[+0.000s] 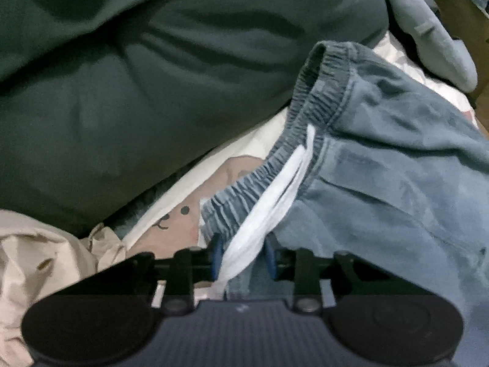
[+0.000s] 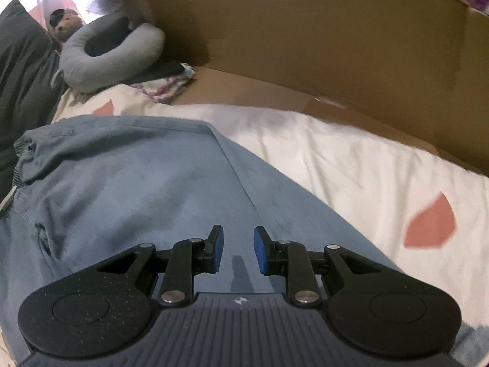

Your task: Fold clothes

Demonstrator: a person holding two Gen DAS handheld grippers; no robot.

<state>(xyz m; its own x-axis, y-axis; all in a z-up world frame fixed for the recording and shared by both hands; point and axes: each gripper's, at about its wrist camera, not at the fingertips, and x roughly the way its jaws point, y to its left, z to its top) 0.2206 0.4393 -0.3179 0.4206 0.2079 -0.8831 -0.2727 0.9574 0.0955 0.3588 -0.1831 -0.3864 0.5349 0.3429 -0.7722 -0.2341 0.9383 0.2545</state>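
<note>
1. Lying across the bedsheet (image 2: 351,159), the blue pants (image 2: 137,189) run lengthwise from under your right gripper (image 2: 238,250) up-left to the elastic waistband (image 1: 318,91), i.e. waist end points toward the dark green pillow (image 1: 137,76).
2. Your left gripper (image 1: 241,257): jaws narrow, clamped on the white drawstring (image 1: 275,202) + waistband edge.
3. Right gripper: jaws narrow w/ a gap, over the pants leg; nothing seen between the pads.
4. Sheet is white w/ pink shapes; a beige garment (image 1: 39,263) sits left of the pants.
5. Past the pants: a grey neck pillow (image 2: 113,58) and, right of it, cardboard walls (image 2: 336,36).
</note>
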